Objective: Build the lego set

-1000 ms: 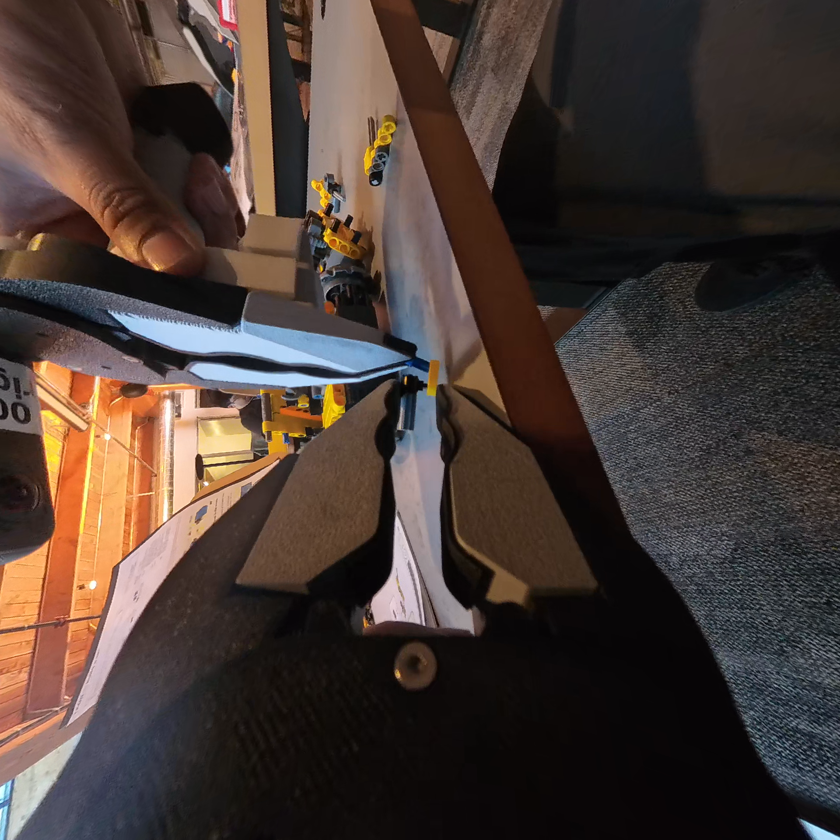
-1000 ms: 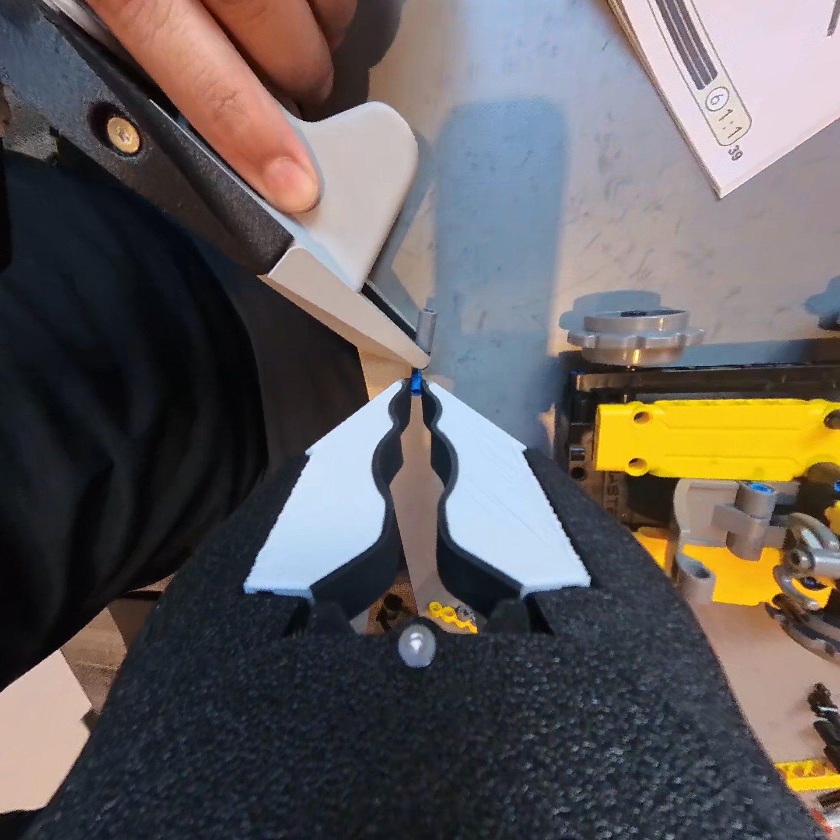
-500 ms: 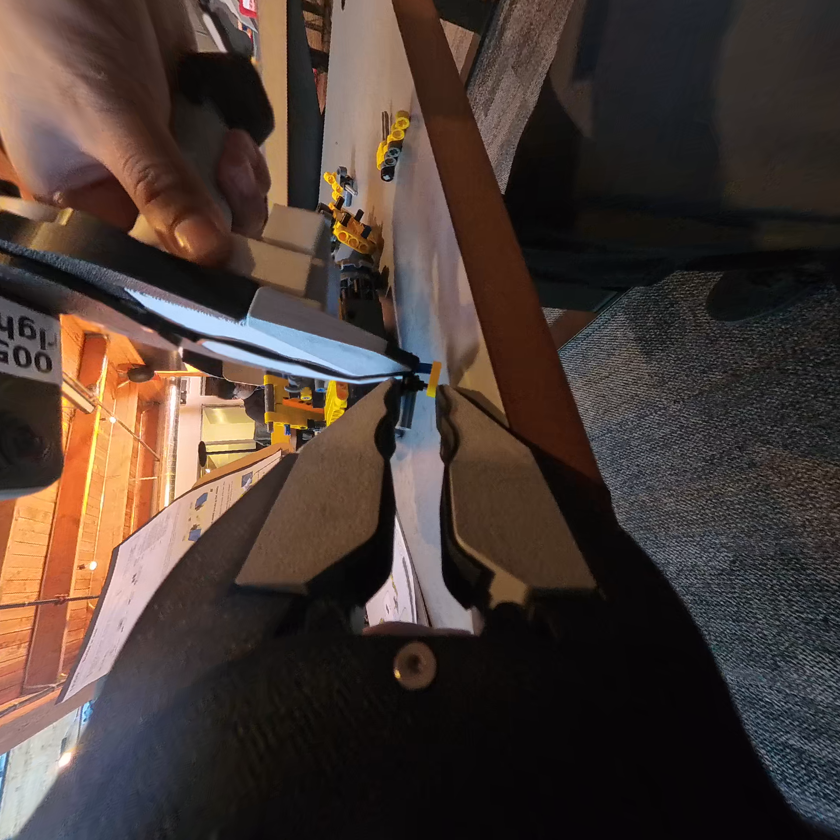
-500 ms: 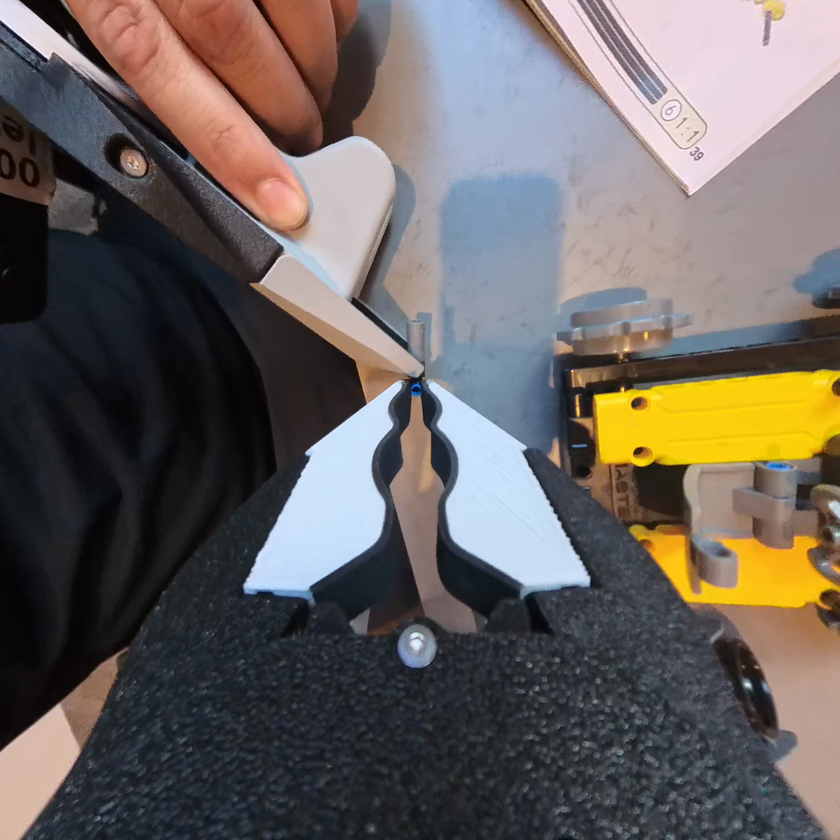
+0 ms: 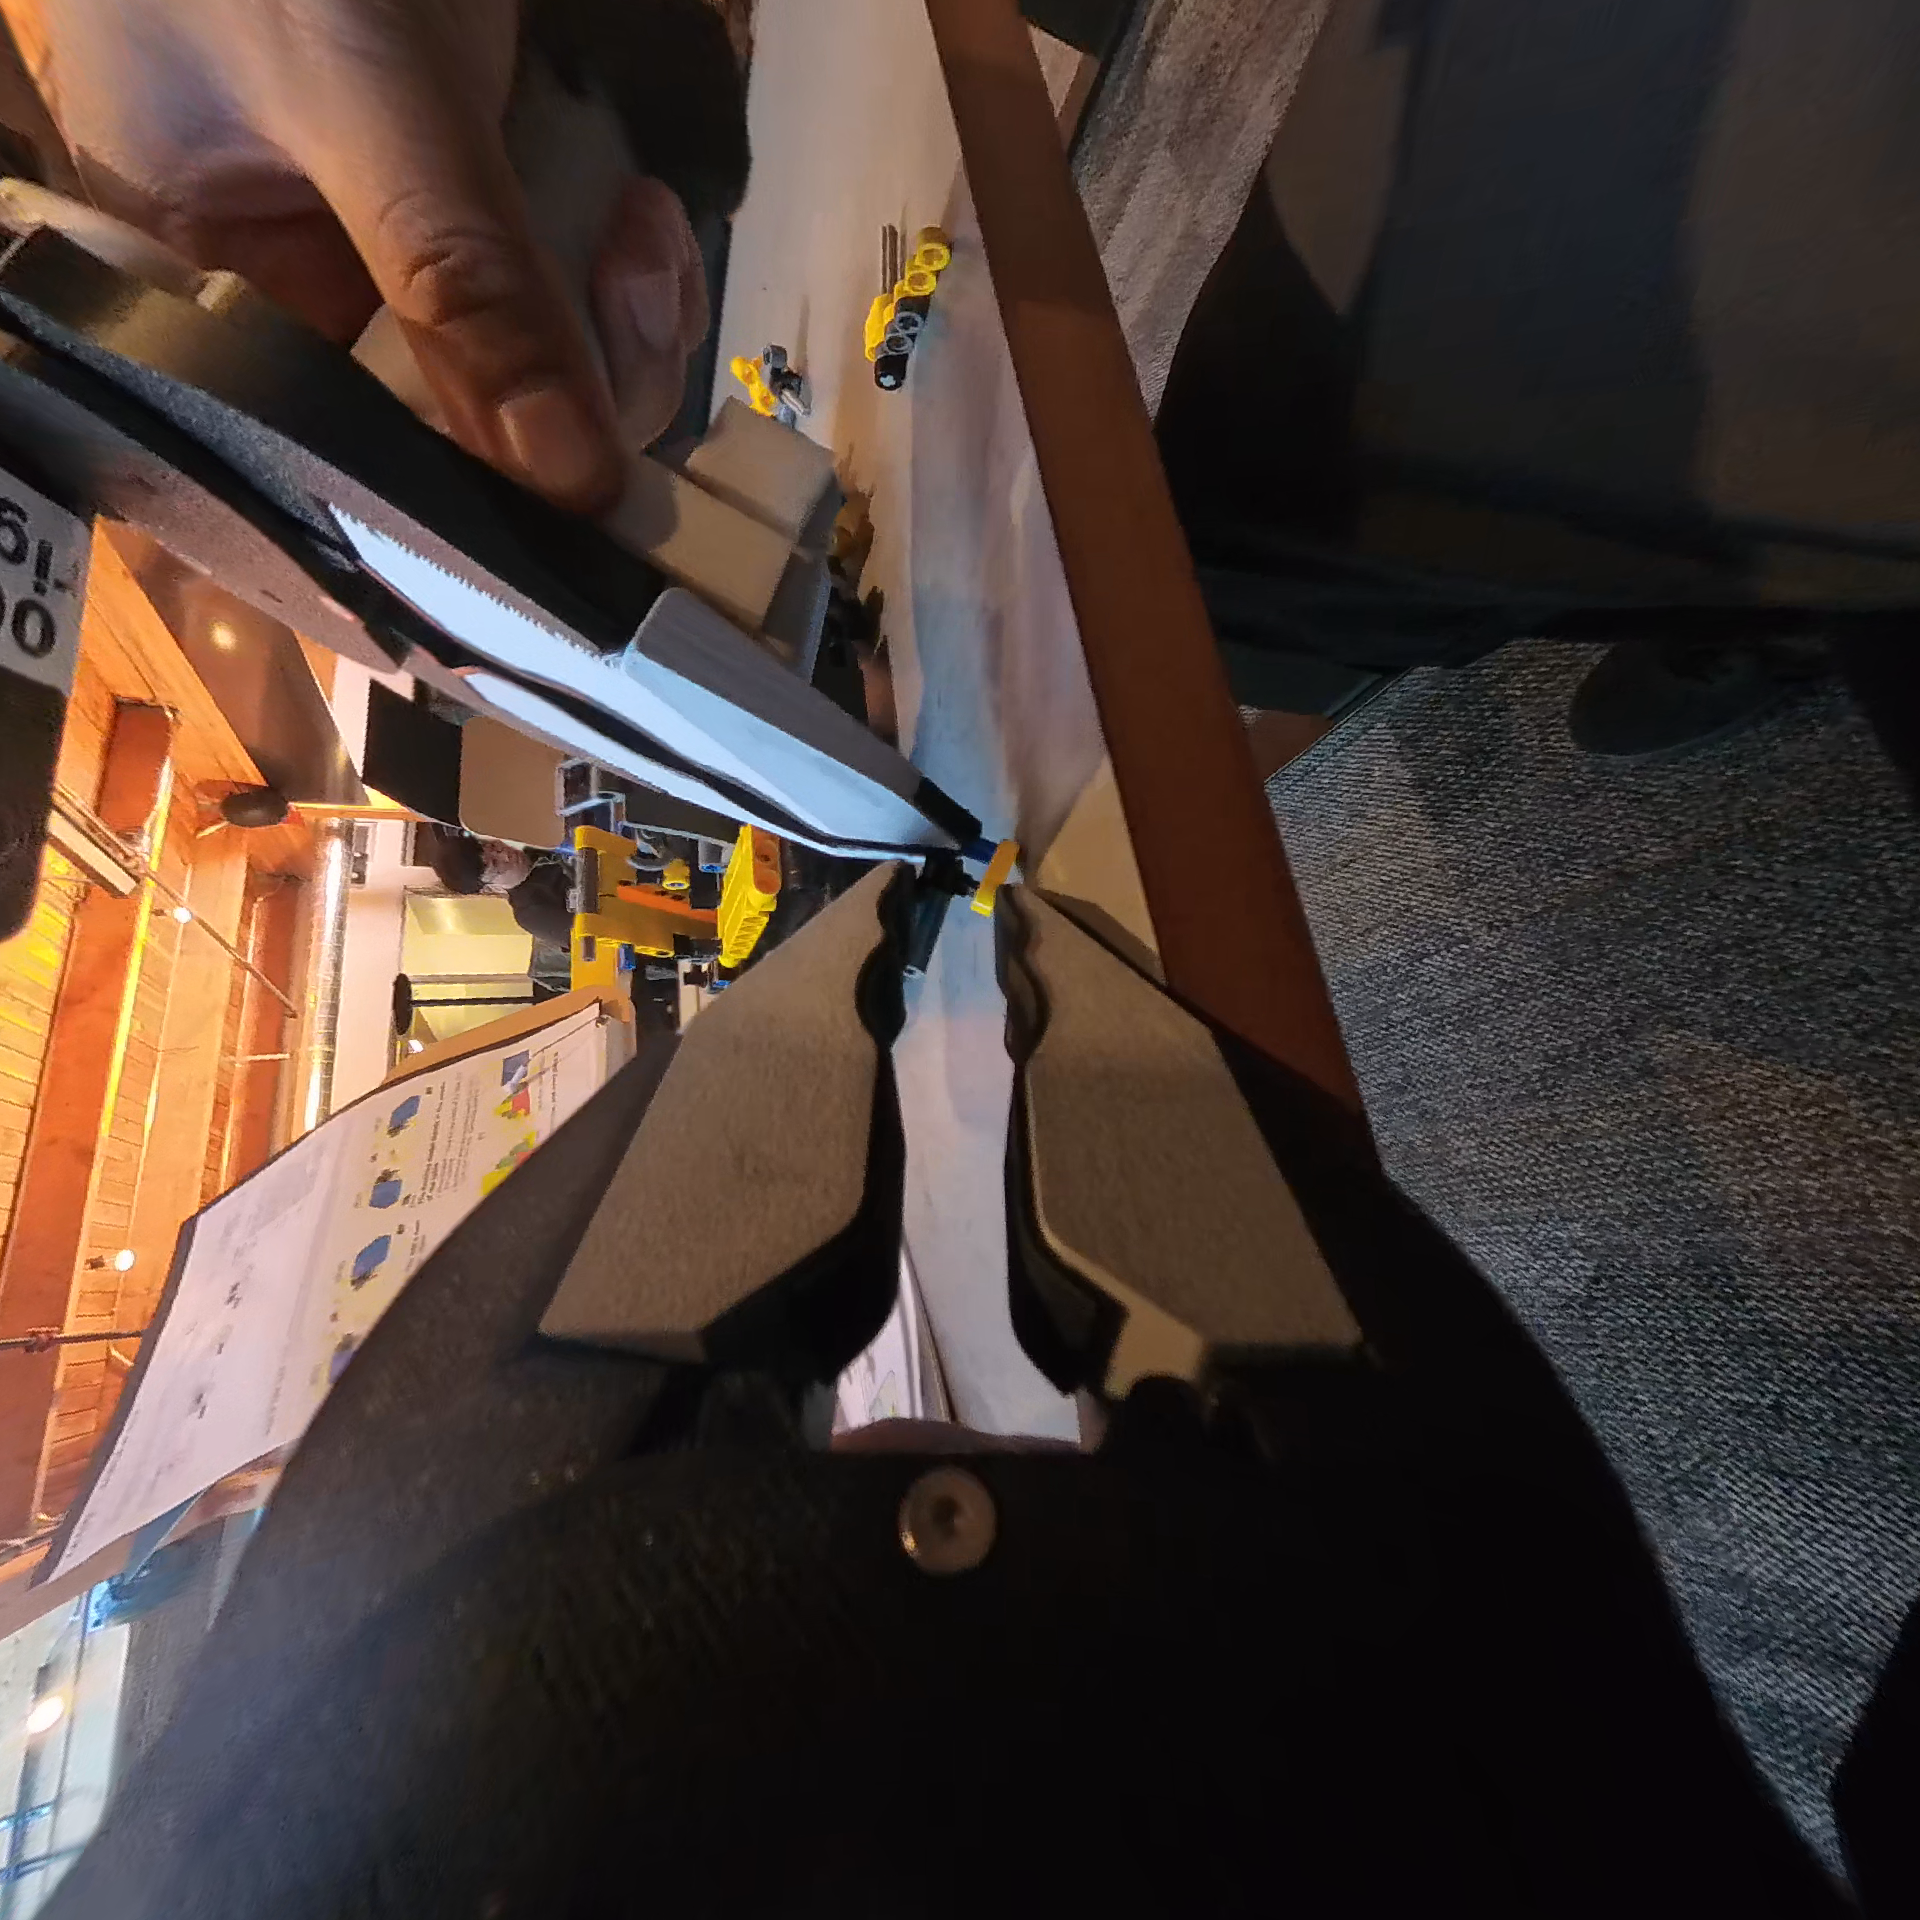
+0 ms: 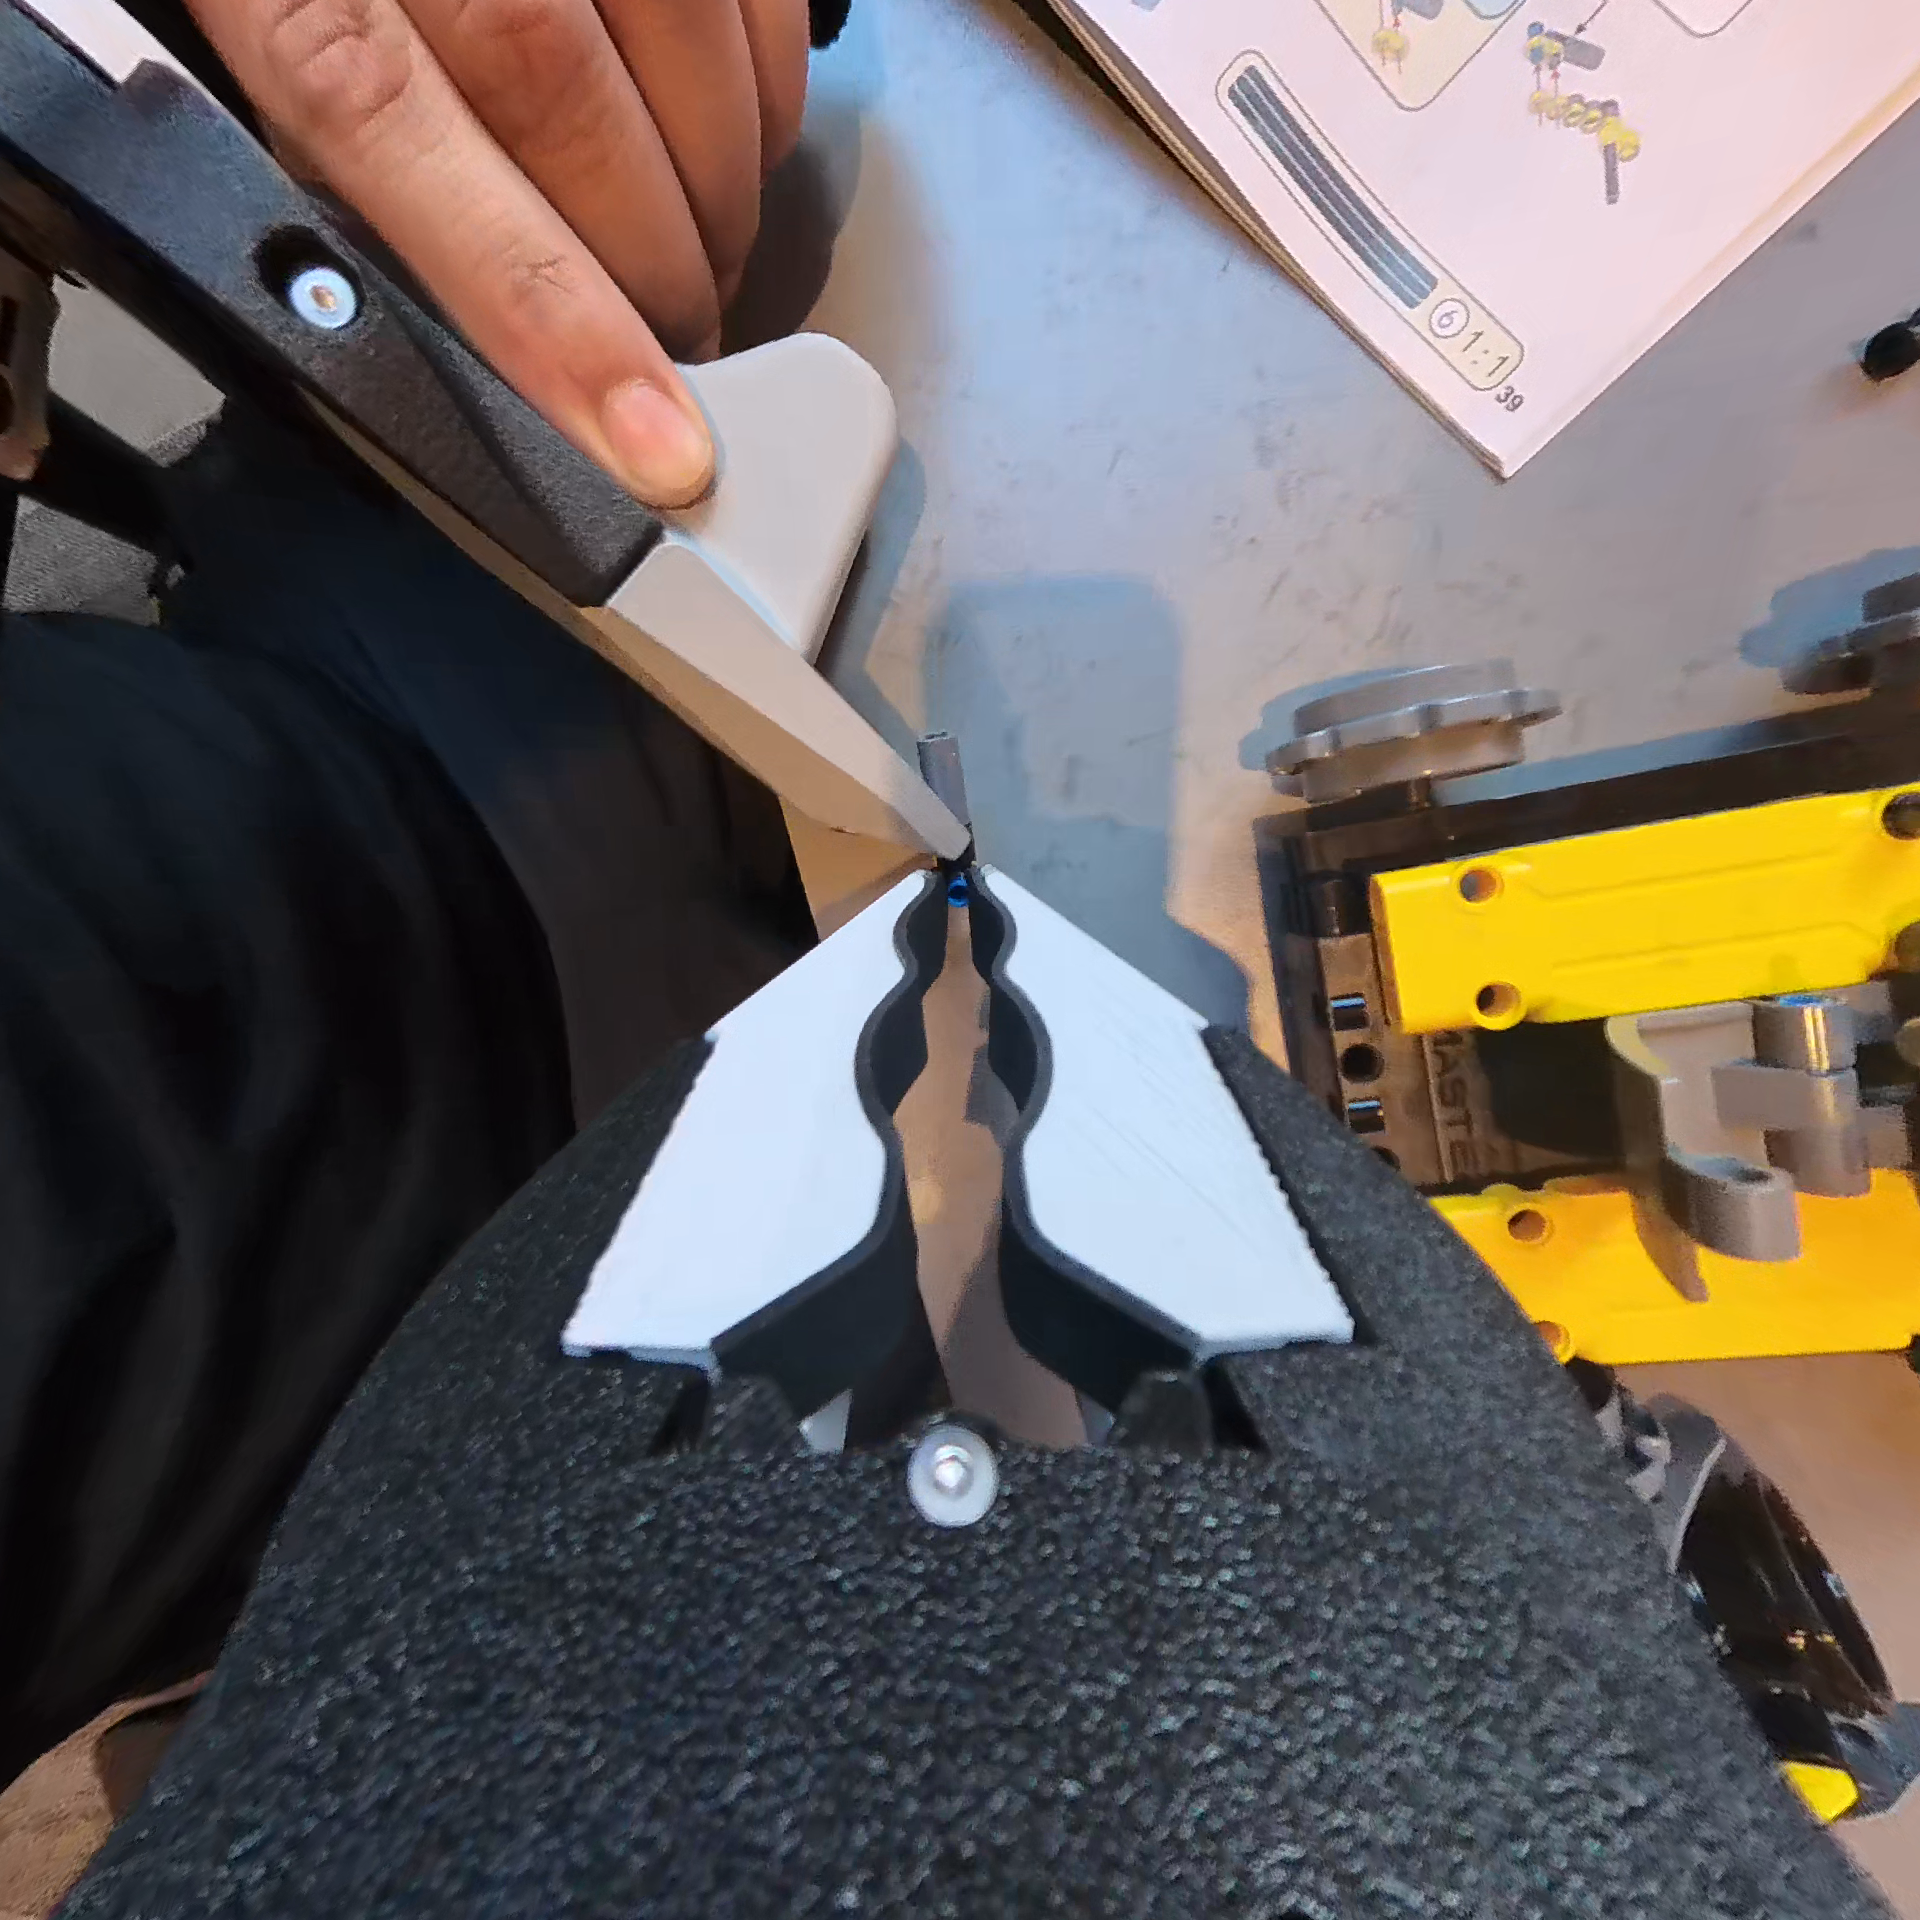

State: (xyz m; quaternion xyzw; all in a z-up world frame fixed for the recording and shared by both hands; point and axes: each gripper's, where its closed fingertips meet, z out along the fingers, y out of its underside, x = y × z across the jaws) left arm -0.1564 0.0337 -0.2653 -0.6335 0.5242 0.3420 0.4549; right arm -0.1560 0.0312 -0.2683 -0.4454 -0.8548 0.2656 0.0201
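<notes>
Left gripper (image 5: 948, 914): rolled sideways, so the tabletop (image 5: 956, 665) runs as a pale vertical band w/ a brown wooden edge (image 5: 1091, 520). Its 2 wedge-shaped grey fingers (image 5: 758, 1122), edged in wavy black rubber, stand parted; a gap of tabletop shows between the tips. A small dark pin assembly (image 5: 930, 909) lies against the inner edge of the upper finger, a yellow piece (image 5: 1000, 871) at its far end. Whether the pads actually clamp it cannot be told from either view.

Right gripper (image 6: 956, 888): angled down toward the grey mottled tabletop (image 6: 1091, 436), body of coarse black textured plastic. Its 2 light ribbed fingers (image 6: 790, 1122) converge to near contact; tips pinch a tiny blue pin (image 6: 956, 891). Seen from the left wrist view, the same gripper (image 5: 951, 836) enters from upper left, held by a hand (image 5: 343, 197) w/ thumb on the grey trigger.

Meeting point: both tips converge just off the table edge. A short grey cylindrical sleeve (image 6: 943, 769) stands above the blue pin, beside the left gripper's finger (image 6: 790, 707); a hand (image 6: 499, 197) rests its fingertip on that gripper's trigger.

Surroundings: yellow-and-black brick model (image 6: 1621, 1039) w/ grey toothed wheel (image 6: 1413, 727) at right; white instruction booklet (image 6: 1507, 187) at upper right; loose yellow, grey & black parts (image 5: 904, 307) farther along the table. Grey woven carpet (image 5: 1610, 1091) below.
</notes>
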